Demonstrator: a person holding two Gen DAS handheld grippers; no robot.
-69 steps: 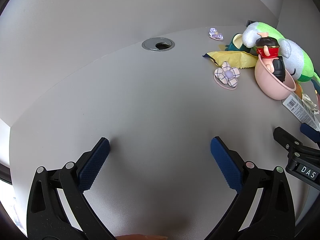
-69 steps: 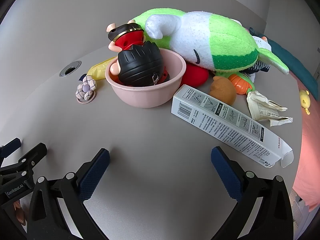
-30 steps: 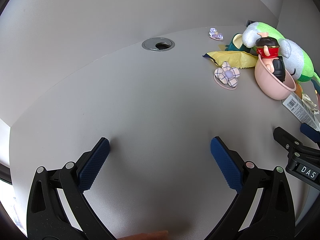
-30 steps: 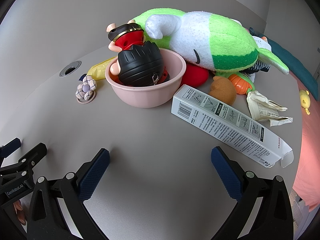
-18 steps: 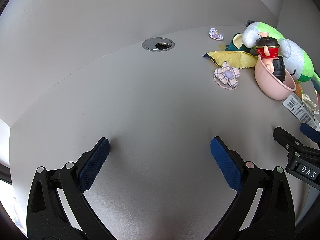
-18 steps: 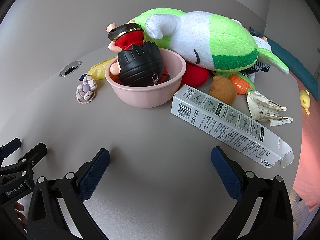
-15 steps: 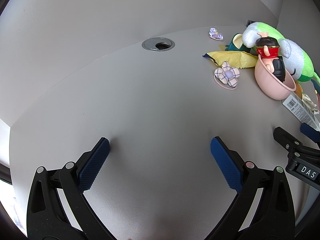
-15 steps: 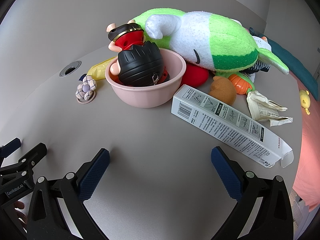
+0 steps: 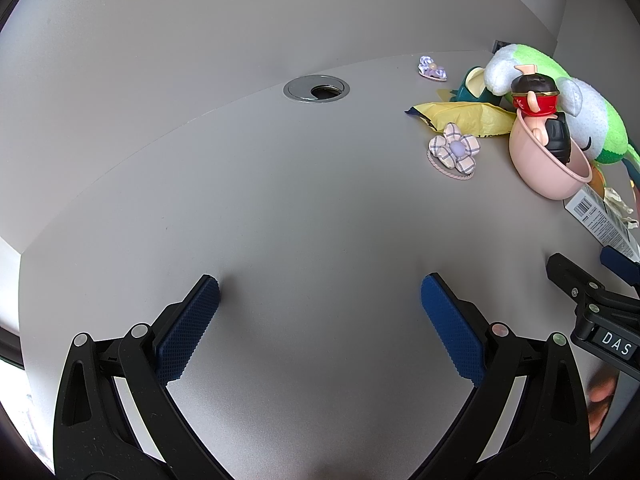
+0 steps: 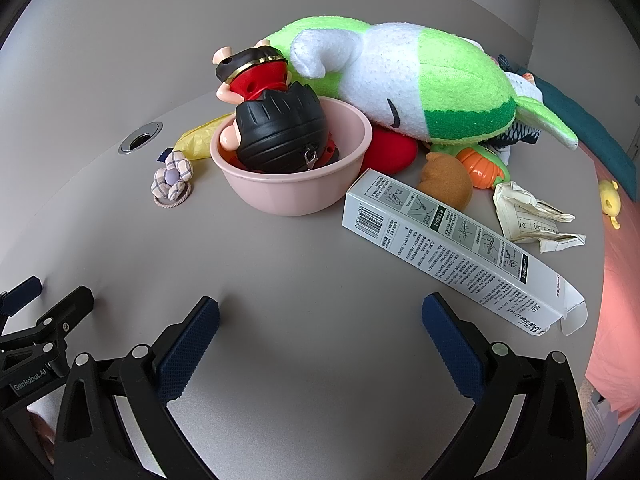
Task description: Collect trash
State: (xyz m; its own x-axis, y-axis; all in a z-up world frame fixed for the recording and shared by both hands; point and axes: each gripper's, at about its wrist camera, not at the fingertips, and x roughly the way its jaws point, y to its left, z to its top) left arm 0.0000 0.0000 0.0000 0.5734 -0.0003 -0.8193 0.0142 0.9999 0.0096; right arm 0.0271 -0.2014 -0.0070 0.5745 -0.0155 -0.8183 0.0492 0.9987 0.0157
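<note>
Both my jaws wide open, empty; white carton (image 10: 460,250) lies diagonally right of the pink bowl (image 10: 292,184), nearest my right gripper (image 10: 320,320)

- A fingertip (image 9: 600,400) is now seen at the lower right of the left wrist view, just behind the right gripper (image 9: 592,280) (blurred, partly hidden by the black frame).
- The pale sliver at the bottom edge of that view, seen 1.0 s ago, is no longer visible.
- No movement of either gripper is noted.
</note>
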